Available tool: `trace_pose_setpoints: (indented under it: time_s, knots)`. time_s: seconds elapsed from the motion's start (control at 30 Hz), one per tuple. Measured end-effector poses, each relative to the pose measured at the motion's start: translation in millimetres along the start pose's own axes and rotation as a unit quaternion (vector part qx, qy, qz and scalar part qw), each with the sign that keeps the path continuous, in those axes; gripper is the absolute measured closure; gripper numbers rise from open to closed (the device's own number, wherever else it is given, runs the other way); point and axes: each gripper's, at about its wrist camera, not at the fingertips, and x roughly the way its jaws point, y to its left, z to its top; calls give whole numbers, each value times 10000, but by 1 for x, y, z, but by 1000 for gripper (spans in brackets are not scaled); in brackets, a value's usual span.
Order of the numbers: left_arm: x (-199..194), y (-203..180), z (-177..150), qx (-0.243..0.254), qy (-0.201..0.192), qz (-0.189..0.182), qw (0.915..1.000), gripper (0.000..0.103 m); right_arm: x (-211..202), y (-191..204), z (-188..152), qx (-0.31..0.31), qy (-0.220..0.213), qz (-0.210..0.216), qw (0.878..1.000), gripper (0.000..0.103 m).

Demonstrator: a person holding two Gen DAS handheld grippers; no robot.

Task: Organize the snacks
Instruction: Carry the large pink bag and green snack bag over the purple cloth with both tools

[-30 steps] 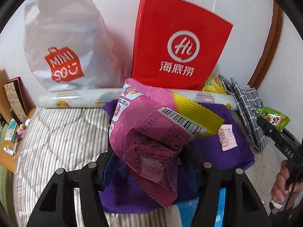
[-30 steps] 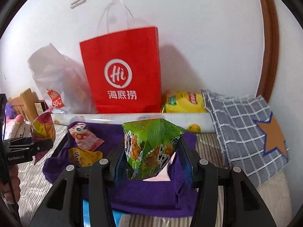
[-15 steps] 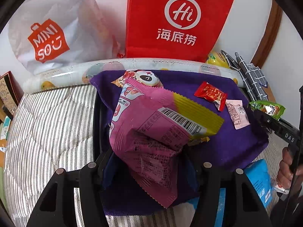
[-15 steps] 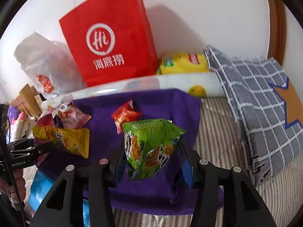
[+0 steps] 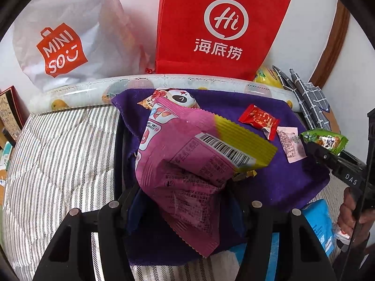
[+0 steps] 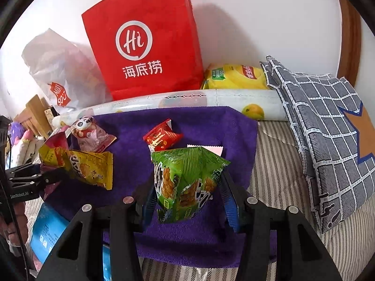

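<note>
My left gripper [image 5: 185,194] is shut on a pink and yellow snack bag [image 5: 192,161], held above the purple towel [image 5: 281,180]. My right gripper [image 6: 187,199] is shut on a green snack bag [image 6: 185,182], also above the purple towel [image 6: 211,124]. On the towel lie a red snack pack [image 6: 161,137], a panda-print pack [image 6: 91,133], a yellow pack [image 6: 91,168] and a pale pink sachet [image 5: 290,144]. The right gripper with its green bag shows at the right edge of the left wrist view [image 5: 325,140].
A red paper bag [image 6: 145,39] and a white plastic bag [image 5: 63,35] stand against the wall behind a rolled mat [image 6: 187,100]. A yellow packet [image 6: 234,77] and a grey checked cloth [image 6: 323,121] lie at the right. A blue pack [image 6: 46,231] lies on the striped bedding.
Both grippers have tilted down and moved forward over the towel with their bags still held. More of the towel and the loose snacks on it has come into view.
</note>
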Motion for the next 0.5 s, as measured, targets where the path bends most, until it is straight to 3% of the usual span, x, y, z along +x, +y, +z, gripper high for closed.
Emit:
trace_pose_setpoints:
  time_s: [0.5]
  knots:
    - [5,-2,0,-19,58,8,10000,42,5,2,-2,-56,51,-10,10000,53]
